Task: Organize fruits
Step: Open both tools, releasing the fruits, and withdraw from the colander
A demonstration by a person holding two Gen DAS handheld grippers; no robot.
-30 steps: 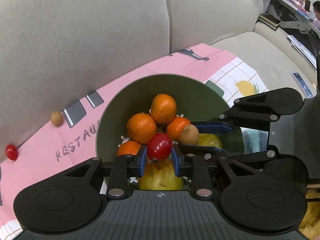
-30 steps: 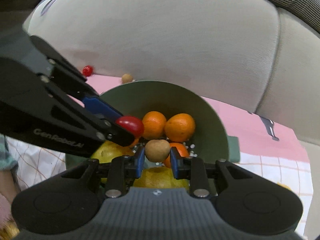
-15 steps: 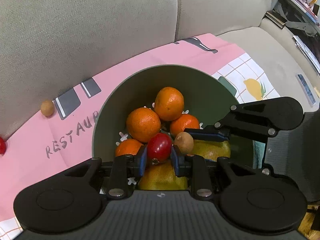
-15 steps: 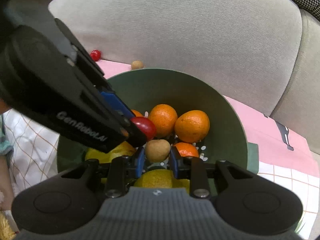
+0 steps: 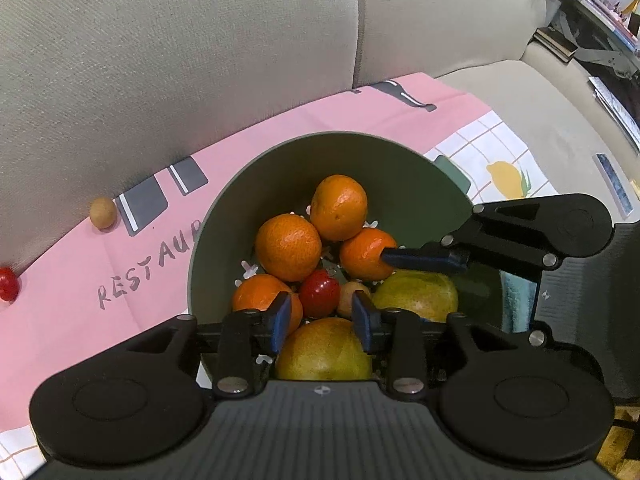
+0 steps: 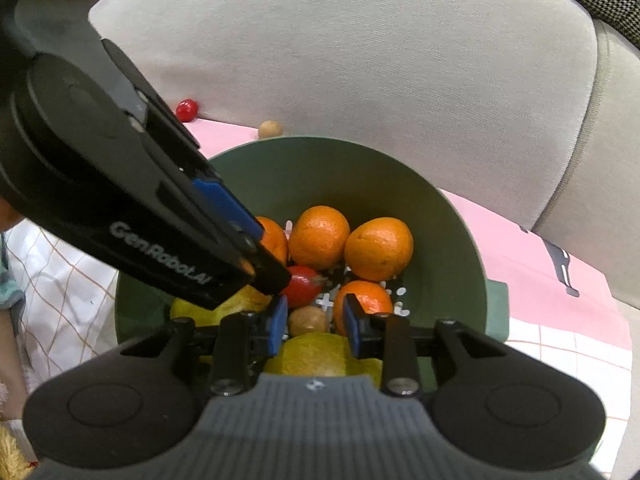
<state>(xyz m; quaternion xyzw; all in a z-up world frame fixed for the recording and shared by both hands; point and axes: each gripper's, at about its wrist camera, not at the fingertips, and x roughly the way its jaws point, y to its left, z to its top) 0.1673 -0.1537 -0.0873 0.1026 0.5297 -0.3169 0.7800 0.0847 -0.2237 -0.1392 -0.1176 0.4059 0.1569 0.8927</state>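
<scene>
A green bowl [image 5: 404, 176] [image 6: 444, 216] on a pink cloth holds several oranges [image 5: 288, 246] [image 6: 378, 249], yellow-green pears [image 5: 322, 350] [image 6: 316, 354], a red cherry tomato [image 5: 319, 293] [image 6: 301, 286] and a small brown fruit [image 5: 347, 298] [image 6: 309, 320]. My left gripper [image 5: 322, 320] is open over the bowl's near side, with the tomato lying free just beyond its pads. My right gripper [image 6: 314, 322] is open too, and the brown fruit rests loose between its pads. A second tomato [image 5: 7, 284] [image 6: 186, 110] and a second brown fruit [image 5: 103, 212] [image 6: 270, 129] lie on the cloth by the sofa back.
The grey sofa backrest [image 5: 180, 40] rises right behind the cloth [image 5: 132, 280]. Each gripper's fingers reach into the other's view: the right gripper [image 5: 520, 240] from the right, the left gripper [image 6: 132, 208] from the left. Cluttered shelves [image 5: 592, 8] stand at far right.
Both grippers moved down into the bowl and opened. The left let go of the red tomato and the right let go of the brown fruit; both now rest among the fruit.
</scene>
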